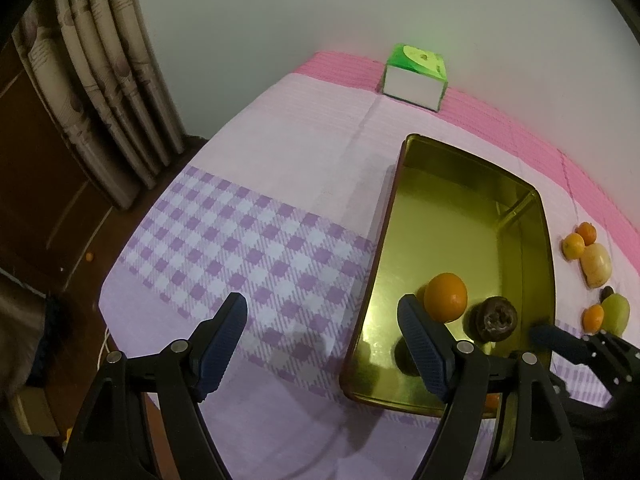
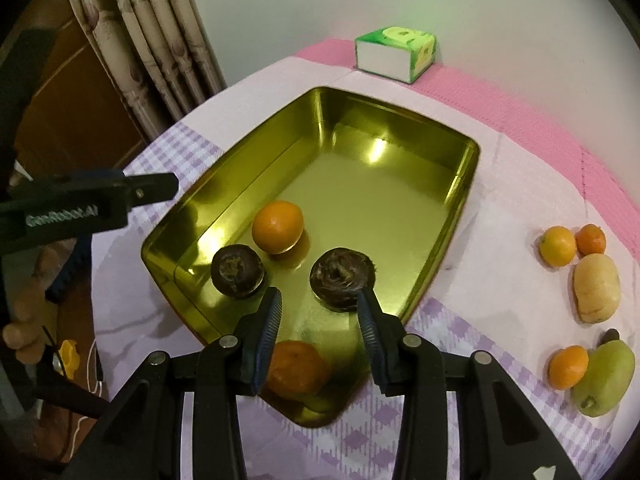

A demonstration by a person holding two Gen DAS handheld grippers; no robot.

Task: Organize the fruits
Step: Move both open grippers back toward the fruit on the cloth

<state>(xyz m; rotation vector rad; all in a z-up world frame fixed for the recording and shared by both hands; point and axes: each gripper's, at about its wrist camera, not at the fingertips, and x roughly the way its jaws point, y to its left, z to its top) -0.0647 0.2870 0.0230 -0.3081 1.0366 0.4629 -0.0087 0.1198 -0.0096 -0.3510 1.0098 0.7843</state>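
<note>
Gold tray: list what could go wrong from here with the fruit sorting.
1. The orange in the gold tray sits loose on slick metal; a nudge may roll it into the two dark fruits.
2. The right gripper hangs open just above a dark fruit; dropping lower could knock it.
3. The fruits outside, like the green pear, lie near the table's edge and might roll off.

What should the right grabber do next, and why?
Probably swing right toward the small orange beside the green mango. The right gripper is open and empty above the gold tin, and several fruits lie on the cloth outside it.
</note>
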